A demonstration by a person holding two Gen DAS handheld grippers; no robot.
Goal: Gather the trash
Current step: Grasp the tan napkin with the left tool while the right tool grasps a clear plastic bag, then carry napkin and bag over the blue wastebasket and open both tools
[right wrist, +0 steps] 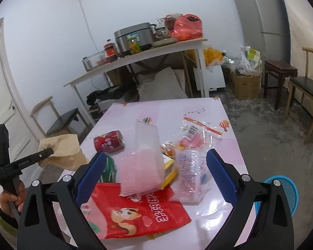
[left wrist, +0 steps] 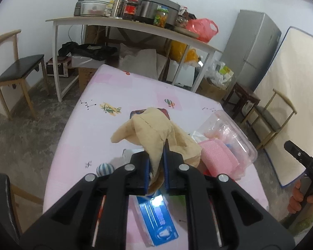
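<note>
My left gripper (left wrist: 157,162) is shut on a crumpled tan paper bag (left wrist: 156,134) and holds it above the pink table (left wrist: 106,129); the bag also shows in the right wrist view (right wrist: 62,153), off the table's left edge. My right gripper (right wrist: 154,166) is open above the trash pile: a clear box of pink sponges (right wrist: 144,166), a red snack bag (right wrist: 135,212), a clear speckled packet (right wrist: 189,173), a red can (right wrist: 109,141) on its side. A blue box (left wrist: 156,223) lies under the left gripper.
A white side table (right wrist: 135,60) with a rice cooker, jars and a red bag stands behind. Wooden chairs (left wrist: 12,66) flank the room. A grey fridge (left wrist: 252,48), a cardboard box (right wrist: 243,85) and a blue round bin (right wrist: 288,193) are at the right.
</note>
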